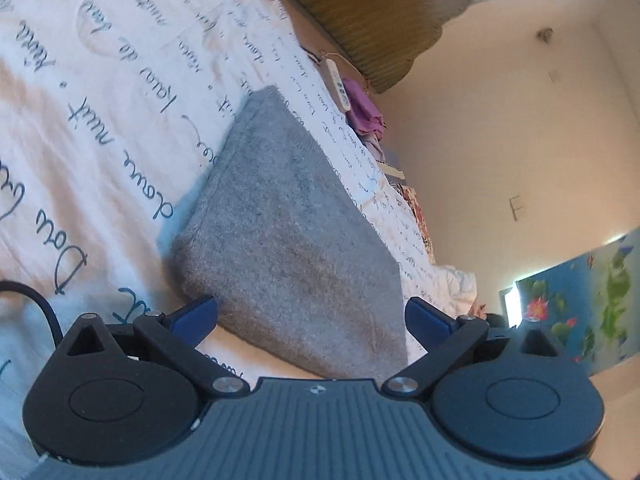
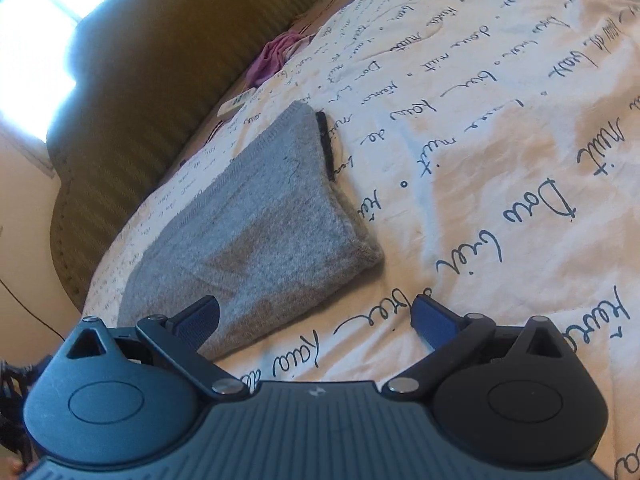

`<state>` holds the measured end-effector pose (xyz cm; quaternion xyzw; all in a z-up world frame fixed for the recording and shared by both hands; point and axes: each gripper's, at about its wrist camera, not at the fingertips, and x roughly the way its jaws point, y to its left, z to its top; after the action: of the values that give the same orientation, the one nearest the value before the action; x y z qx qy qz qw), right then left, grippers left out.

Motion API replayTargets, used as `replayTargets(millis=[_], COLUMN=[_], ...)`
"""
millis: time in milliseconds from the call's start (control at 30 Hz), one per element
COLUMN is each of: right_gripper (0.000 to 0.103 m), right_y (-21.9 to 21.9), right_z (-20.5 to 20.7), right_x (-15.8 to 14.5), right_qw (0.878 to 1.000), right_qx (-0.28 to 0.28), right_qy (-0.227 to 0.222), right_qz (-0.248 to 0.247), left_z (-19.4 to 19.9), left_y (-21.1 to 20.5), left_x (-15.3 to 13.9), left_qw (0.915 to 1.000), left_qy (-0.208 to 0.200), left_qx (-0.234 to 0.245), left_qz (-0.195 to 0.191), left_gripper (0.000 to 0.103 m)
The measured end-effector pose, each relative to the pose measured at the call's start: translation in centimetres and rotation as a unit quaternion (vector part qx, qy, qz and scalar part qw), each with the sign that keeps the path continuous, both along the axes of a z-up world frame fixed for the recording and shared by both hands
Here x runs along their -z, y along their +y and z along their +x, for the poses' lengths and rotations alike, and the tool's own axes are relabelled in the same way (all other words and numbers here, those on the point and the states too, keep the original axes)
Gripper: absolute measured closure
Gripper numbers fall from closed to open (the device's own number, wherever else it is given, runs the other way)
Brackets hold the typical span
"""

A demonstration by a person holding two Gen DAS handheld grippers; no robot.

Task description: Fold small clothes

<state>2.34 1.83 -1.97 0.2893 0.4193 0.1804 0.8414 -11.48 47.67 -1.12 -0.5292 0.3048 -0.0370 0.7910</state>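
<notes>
**Kid:** Grippers first! What are they doing?

**Helper:** Both are spread wide and hold nothing. The left gripper (image 1: 311, 316) sits at the bottom of its picture, with the near edge of the gray knit cloth (image 1: 288, 224) between its blue fingers (image 1: 196, 316). The right gripper (image 2: 316, 316) is at the bottom of its picture too. Its left finger is over the cloth's near edge, and its right finger is over the white bed cover with writing (image 2: 480, 160).

**Kid:** Where is the cloth?

**Helper:** It lies flat on the bed cover, in the middle of both pictures. It looks folded already, because the edges are thick and the shape is neat. A thin black strip (image 2: 326, 146) pokes out at its far right side. I cannot tell what that is.

**Kid:** Is it heavy?

**Helper:** I think not. It looks soft, fuzzy and light. It will bend and droop if you lift one spot only.

**Kid:** So where do we grab?

**Helper:** I would pinch the two near corners, one with each gripper, and catch all the layers. The knit is not slippery, so it should stay in the fingers.

**Kid:** What is past it?

**Helper:** A white remote (image 1: 338, 84) and a purple cloth (image 1: 362, 106) lie near the brown headboard (image 1: 380, 12), toward the top.
</notes>
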Motion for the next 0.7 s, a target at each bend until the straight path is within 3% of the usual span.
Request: replayTargets(millis=[67,300,367,533,600,700], right_gripper=[0.000,0.000,0.000,0.000,0.006,0.028], right_y=[-0.7,-1.1,-1.0,0.0,0.4,1.1], right_z=[0.3,2.1,2.8,3.6,3.4,3.6], right_x=[0.3,0.1,0.4,0.8,0.8,1.2], right_qw=[1.000,0.998,0.996,0.997,0.997,0.998], right_qx=[0.012,0.041,0.049,0.041,0.029,0.013], right_qy=[0.002,0.006,0.008,-0.001,-0.009,-0.007], right_qz=[0.021,0.055,0.071,0.071,0.067,0.060], left_z=[0.1,1.9,2.6,4.4,4.5,4.1], left_y=[0.0,-0.2,-0.3,-1.6,-2.2,-2.4], left_x=[0.5,2.3,2.4,1.8,1.7,2.0], left_qw=[0.9998,0.9990,0.9988,0.9940,0.9911,0.9895], left_qy=[0.013,0.042,0.040,0.031,0.031,0.022], left_qx=[-0.001,-0.015,-0.023,-0.031,-0.034,-0.038], left_qz=[-0.018,-0.001,0.015,0.100,0.124,0.138], left_gripper=[0.002,0.002,0.002,0.008,0.015,0.028])
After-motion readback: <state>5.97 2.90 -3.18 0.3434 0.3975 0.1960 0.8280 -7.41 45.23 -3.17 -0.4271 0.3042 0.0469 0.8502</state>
